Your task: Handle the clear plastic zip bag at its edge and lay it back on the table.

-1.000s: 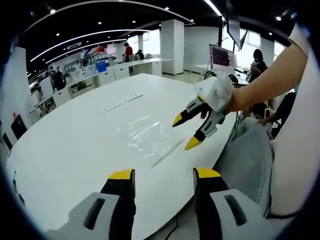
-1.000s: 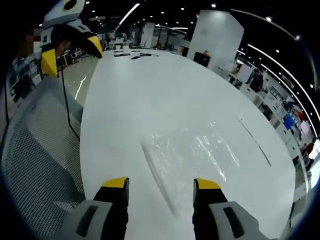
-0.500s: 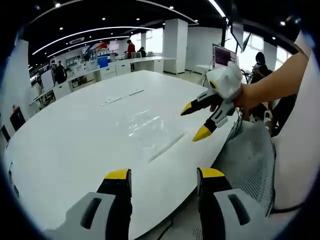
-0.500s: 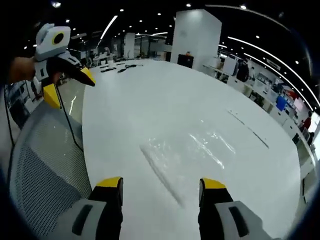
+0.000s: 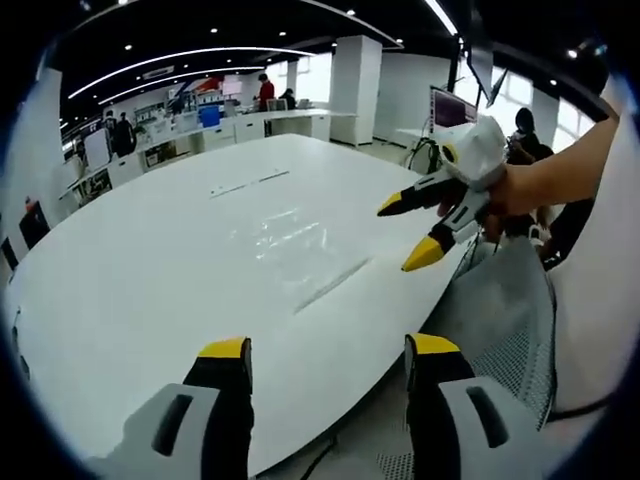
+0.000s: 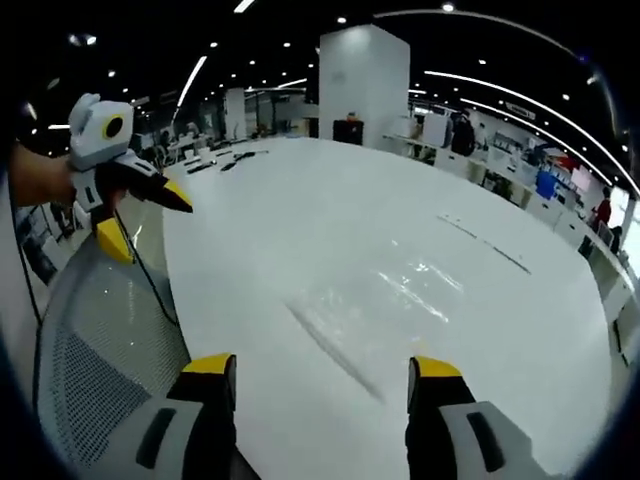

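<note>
The clear plastic zip bag point(image 5: 285, 238) lies flat on the white table point(image 5: 130, 280), its zip edge toward the table's near rim. My left gripper point(image 5: 330, 350) hovers open and empty over that rim, short of the bag. My right gripper point(image 5: 407, 236), held by a hand, comes in from the right, open, above the table edge and apart from the bag. In the right gripper view the bag point(image 6: 390, 300) lies ahead of my open right gripper point(image 6: 322, 365), and the left gripper point(image 6: 145, 225) hangs open at the left, off the table point(image 6: 300, 200).
A grey mesh chair back point(image 5: 500, 310) stands at the table's edge, also in the right gripper view point(image 6: 100, 340). A thin strip point(image 5: 245, 183) lies farther out on the table. Desks, a monitor point(image 5: 447, 108), a pillar and people are in the background.
Both cameras have drawn back from the table, so the bag sits farther ahead. The right gripper has risen and moved off toward the table edge. The bag has not moved.
</note>
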### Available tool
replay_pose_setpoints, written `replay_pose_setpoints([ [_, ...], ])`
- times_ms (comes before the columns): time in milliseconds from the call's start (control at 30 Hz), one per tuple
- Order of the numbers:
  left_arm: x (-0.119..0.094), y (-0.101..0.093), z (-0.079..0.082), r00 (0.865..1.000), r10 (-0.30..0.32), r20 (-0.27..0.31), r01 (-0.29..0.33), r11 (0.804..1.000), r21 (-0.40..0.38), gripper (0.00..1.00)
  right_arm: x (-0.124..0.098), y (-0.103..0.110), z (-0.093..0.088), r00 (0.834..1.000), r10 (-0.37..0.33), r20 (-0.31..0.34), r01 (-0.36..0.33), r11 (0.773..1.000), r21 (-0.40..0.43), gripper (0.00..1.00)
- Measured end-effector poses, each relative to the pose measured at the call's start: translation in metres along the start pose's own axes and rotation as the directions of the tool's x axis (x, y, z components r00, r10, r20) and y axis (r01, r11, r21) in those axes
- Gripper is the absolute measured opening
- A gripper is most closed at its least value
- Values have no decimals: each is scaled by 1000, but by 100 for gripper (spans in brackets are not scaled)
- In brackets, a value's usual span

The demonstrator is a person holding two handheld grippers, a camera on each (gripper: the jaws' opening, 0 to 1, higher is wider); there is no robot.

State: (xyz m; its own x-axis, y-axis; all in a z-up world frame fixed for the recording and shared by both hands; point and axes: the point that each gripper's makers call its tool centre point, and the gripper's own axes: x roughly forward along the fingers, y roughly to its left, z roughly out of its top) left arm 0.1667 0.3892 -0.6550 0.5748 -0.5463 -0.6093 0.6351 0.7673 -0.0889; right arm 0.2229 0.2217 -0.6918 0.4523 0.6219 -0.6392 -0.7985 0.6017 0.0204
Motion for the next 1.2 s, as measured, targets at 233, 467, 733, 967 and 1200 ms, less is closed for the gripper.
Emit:
replay_pose_setpoints([
  [233, 1, 3, -7, 1000, 9, 7, -8, 1000, -16, 63, -7, 5, 1, 999, -11, 33, 9, 998, 63, 73],
  [467, 1, 1, -11, 1000, 5, 9, -5, 1000, -24, 64, -17, 8, 1, 998, -32, 53, 26, 993, 114, 73],
  [733, 0, -3, -11, 1000, 3, 21, -2, 999, -43, 63, -23, 15, -3, 998, -39, 54, 30, 987, 157, 76],
  [967, -3, -2, -15, 999, 15, 30, -13, 998, -63, 61, -29, 22, 3, 996, -40, 75, 26, 985, 171, 77],
  [1200, -6, -5, -20, 999, 21, 42, -16, 992, -122, 61, -31, 30, 4, 996, -32, 87, 16, 983, 183, 78],
])
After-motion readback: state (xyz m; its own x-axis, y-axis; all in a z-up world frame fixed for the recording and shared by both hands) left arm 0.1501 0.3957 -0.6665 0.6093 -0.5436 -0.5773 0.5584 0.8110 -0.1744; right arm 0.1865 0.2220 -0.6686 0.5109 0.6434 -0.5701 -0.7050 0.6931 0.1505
